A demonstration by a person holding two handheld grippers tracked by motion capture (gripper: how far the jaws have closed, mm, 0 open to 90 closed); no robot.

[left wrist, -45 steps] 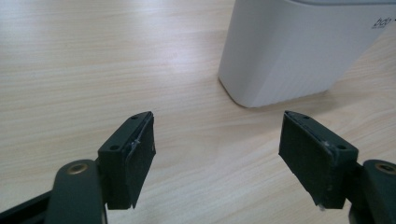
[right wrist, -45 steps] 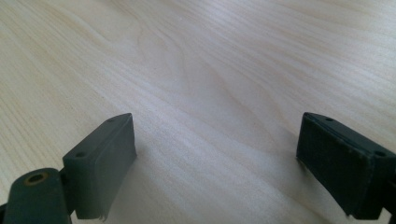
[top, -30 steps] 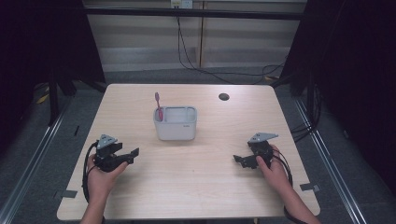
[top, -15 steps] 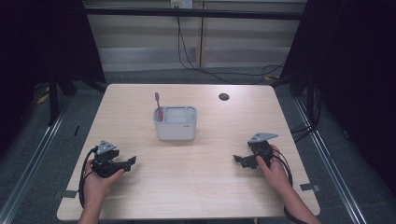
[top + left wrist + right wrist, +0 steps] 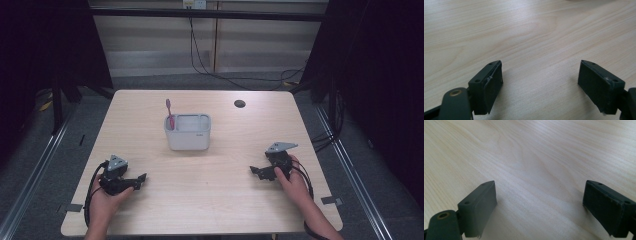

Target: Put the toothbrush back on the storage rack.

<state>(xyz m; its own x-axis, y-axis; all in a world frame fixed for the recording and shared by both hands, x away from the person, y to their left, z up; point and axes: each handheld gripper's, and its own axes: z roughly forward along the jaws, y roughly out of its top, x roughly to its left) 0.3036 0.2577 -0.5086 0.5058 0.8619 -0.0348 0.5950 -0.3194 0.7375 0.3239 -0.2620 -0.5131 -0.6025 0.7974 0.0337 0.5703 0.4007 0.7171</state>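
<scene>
**Pale wood table, dark room, both grippers spread**

Table (image 5: 220,200): light wood grain, rounded corners, round dark hole (image 5: 239,104) near far edge. Grey floor, black curtains at the sides. Left gripper (image 5: 136,183) near front-left, jaws just opening, nothing between. Right gripper (image 5: 256,172) front-right, jaws apart, nothing between. White boxy holder (image 5: 188,133) mid-table, well apart from both, pink toothbrush (image 5: 170,113) upright inside.

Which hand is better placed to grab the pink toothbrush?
Probably the left gripper: its jaws stand open, and the pink toothbrush leans in the left end of the white holder, on its side.
</scene>
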